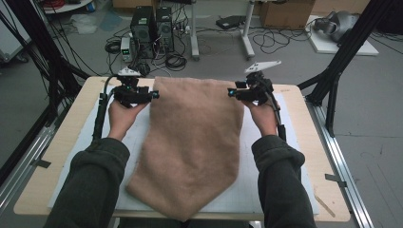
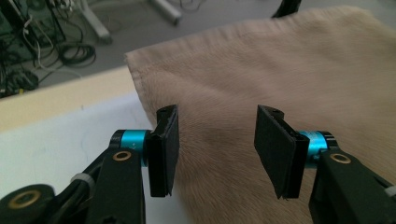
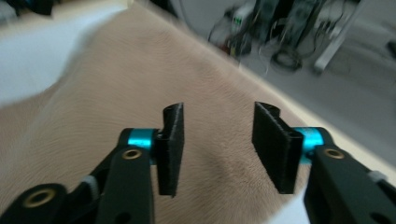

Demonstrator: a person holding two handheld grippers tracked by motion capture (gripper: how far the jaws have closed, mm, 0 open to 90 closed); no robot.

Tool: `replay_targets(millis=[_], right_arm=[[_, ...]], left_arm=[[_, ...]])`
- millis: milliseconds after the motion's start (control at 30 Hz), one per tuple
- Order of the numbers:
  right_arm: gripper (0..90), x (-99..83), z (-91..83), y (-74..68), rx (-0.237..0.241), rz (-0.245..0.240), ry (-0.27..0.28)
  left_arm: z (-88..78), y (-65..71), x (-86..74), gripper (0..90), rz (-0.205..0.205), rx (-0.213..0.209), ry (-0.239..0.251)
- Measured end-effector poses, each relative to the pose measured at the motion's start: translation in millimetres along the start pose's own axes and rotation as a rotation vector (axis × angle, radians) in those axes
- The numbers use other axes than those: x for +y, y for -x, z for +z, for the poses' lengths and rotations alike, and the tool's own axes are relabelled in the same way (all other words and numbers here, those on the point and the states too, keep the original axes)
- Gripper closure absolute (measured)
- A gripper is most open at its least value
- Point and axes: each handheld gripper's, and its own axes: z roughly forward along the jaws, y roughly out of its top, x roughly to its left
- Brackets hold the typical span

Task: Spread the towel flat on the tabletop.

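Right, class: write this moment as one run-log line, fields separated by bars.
cloth: tan, flat on white mat | left gripper: open, at cloth's far left corner | right gripper: open, at far right corner | nothing held

A white mat covers most of the wooden table. Behind the table, two computer towers stand on the grey floor among tangled cables, near a cardboard box.
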Motion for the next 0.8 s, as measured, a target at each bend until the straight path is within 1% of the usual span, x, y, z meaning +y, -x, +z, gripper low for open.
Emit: replay_targets(millis=[33, 67, 100, 133, 167, 200, 233, 267, 300, 333, 400, 467, 500, 533, 567, 633, 667, 700, 733, 800], right_arm=[[49.3, -7.6, 6.9, -2.8, 0.027, 0.000, -0.029], [49.3, -16.6, 12.8, -6.8, 0.052, -0.014, -0.046], [48.7, -25.2, 18.0, -11.1, 0.071, -0.019, -0.074], [48.4, -33.9, 21.4, -15.6, 0.078, -0.031, -0.092], [48.0, -41.9, 22.9, -20.3, 0.088, -0.030, -0.106], [47.1, -49.3, 24.1, -23.6, 0.108, -0.029, -0.115], [47.0, -56.2, 23.9, -27.4, 0.121, -0.023, -0.127], [46.9, -62.5, 22.3, -31.0, 0.132, -0.017, -0.132], [46.8, -68.4, 20.2, -34.2, 0.141, -0.018, -0.125], [46.3, -73.7, 17.9, -37.5, 0.148, -0.018, -0.118], [45.5, -83.1, 12.4, -45.4, 0.174, -0.016, -0.124], [45.6, -90.9, 5.7, -54.7, 0.194, -0.032, -0.114], [45.5, -94.7, 2.3, -60.0, 0.205, -0.042, -0.107], [45.6, -98.5, -1.2, -65.7, 0.211, -0.058, -0.106], [45.8, -104.0, -5.3, -72.5, 0.224, -0.074, -0.106], [45.9, -113.0, -9.1, -80.8, 0.243, -0.085, -0.117], [46.0, -118.3, -10.7, -85.1, 0.255, -0.095, -0.124], [46.6, -124.0, -12.0, -89.2, 0.264, -0.104, -0.133], [46.8, -129.9, -11.8, -92.5, 0.264, -0.116, -0.144], [48.3, -141.1, -7.9, -95.2, 0.273, -0.115, -0.172]], left_arm=[[0.5, 1.0, -9.8, 50.4, 0.004, -0.009, -0.007], [1.1, 1.1, -19.1, 50.3, 0.000, -0.018, -0.026], [1.5, 1.6, -27.5, 50.2, -0.006, -0.035, -0.042], [0.7, 3.0, -35.4, 50.0, 0.005, -0.045, -0.058], [-1.2, 4.6, -42.6, 49.6, 0.016, -0.053, -0.068], [-3.7, 5.8, -49.3, 49.2, 0.020, -0.062, -0.067], [-6.2, 6.5, -55.1, 48.9, 0.020, -0.082, -0.076], [-9.4, 7.8, -60.3, 48.1, 0.024, -0.091, -0.078], [-13.1, 9.7, -65.8, 47.7, 0.030, -0.102, -0.067], [-16.5, 11.6, -70.6, 47.7, 0.041, -0.111, -0.070], [-22.6, 15.6, -79.3, 46.4, 0.058, -0.129, -0.085], [-29.2, 20.5, -87.3, 44.4, 0.072, -0.153, -0.076], [-32.5, 23.6, -90.9, 44.1, 0.086, -0.168, -0.078], [-35.7, 28.1, -95.1, 43.9, 0.107, -0.174, -0.084], [-37.2, 30.5, -97.8, 43.3, 0.118, -0.181, -0.086], [-39.6, 35.2, -104.8, 43.3, 0.141, -0.204, -0.101], [-39.0, 36.2, -107.5, 44.3, 0.153, -0.218, -0.119], [-37.6, 36.5, -110.5, 48.4, 0.160, -0.240, -0.132], [-35.2, 36.0, -113.2, 54.9, 0.165, -0.257, -0.148], [-28.7, 34.9, -117.8, 61.3, 0.165, -0.258, -0.180]])
